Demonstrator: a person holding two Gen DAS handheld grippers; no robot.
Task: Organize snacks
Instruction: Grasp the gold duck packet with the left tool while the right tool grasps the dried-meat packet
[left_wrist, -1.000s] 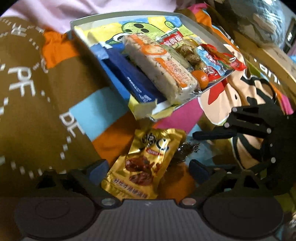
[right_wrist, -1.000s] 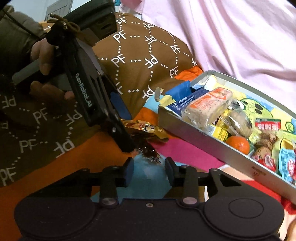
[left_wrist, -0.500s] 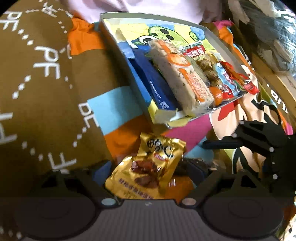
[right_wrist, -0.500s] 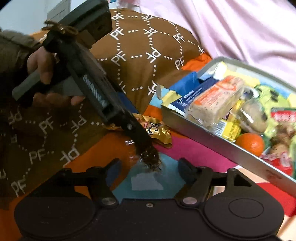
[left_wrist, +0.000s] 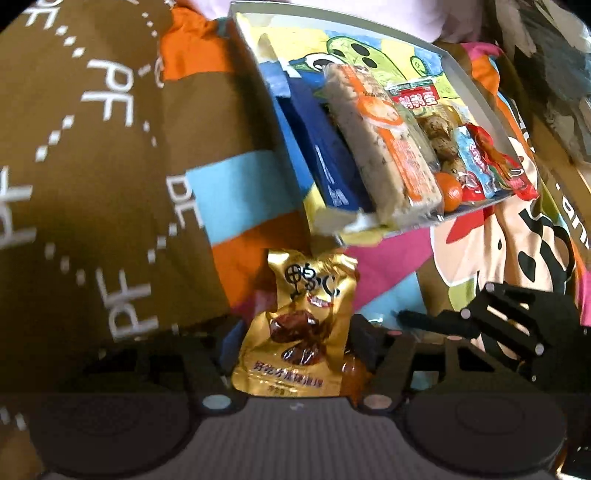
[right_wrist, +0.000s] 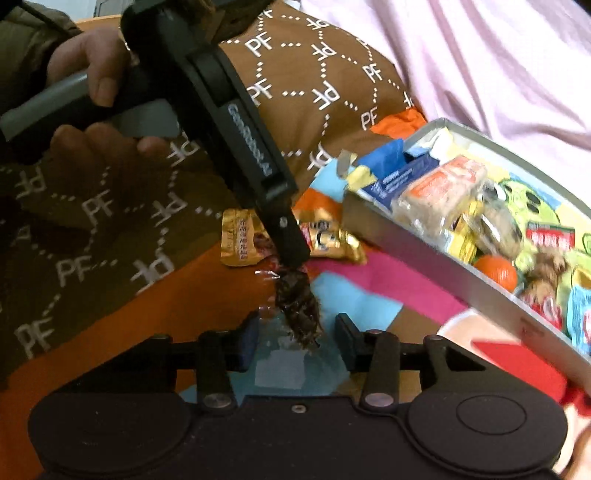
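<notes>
A gold snack packet (left_wrist: 299, 325) lies on the patterned blanket between the pads of my left gripper (left_wrist: 297, 332). The jaws are closing and both pads meet its side edges. In the right wrist view one left finger (right_wrist: 284, 229) crosses that gold packet (right_wrist: 332, 240). A dark brown snack in a clear wrapper (right_wrist: 297, 310) sits between the jaws of my right gripper (right_wrist: 297, 332), which are closing with the wrapper's edges at the pads. A right finger (left_wrist: 424, 319) shows beside the left gripper. The grey snack tray (right_wrist: 424, 254) stands just beyond.
The tray (left_wrist: 476, 88) holds a blue packet (left_wrist: 325, 155), a seeded bar (left_wrist: 380, 147), an orange (left_wrist: 448, 192) and red packets (left_wrist: 495, 162). A person's hand (right_wrist: 92, 74) holds the left gripper's handle. Pink fabric (right_wrist: 498, 66) rises behind the tray.
The left jaws have narrowed onto the gold packet and the left wrist has rolled. The right jaws spread wide half a second ago and have narrowed again around the dark snack.
</notes>
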